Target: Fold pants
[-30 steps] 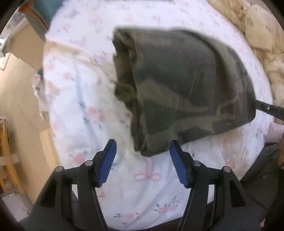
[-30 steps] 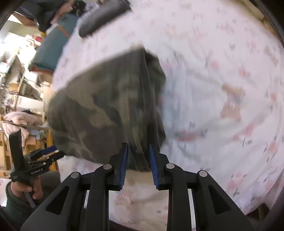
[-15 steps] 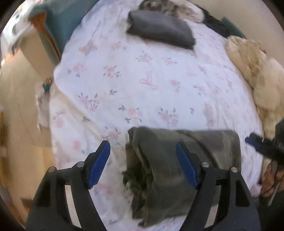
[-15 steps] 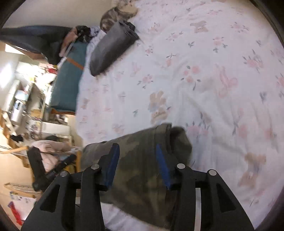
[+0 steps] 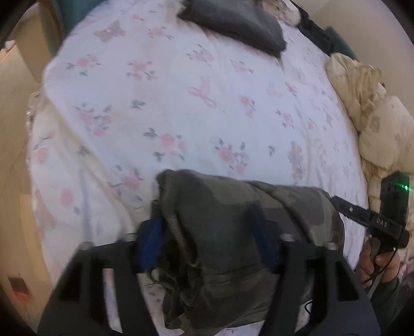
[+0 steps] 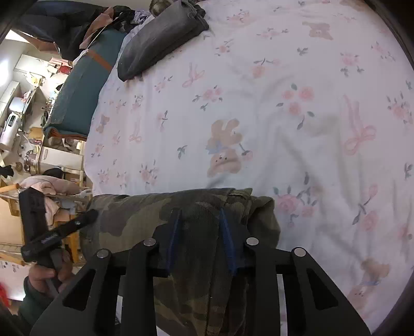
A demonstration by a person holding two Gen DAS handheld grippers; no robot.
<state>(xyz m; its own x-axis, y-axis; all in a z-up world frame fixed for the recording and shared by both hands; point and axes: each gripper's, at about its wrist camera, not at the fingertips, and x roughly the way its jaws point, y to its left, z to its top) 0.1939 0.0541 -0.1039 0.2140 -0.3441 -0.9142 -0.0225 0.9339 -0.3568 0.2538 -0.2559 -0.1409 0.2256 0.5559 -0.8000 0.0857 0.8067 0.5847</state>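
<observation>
Floral bed sheet (image 6: 258, 103), near edge: folded camo pants (image 6: 196, 212) bundle. Left gripper (image 5: 207, 240), right gripper (image 6: 200, 237) closing, cloth between jaws. Step: grab bundle. Next: firm pinch, lift together.

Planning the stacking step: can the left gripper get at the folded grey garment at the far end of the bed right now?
Probably not yet: the left gripper is closing around the camouflage pants. The grey garment lies unobstructed across bare sheet.
</observation>
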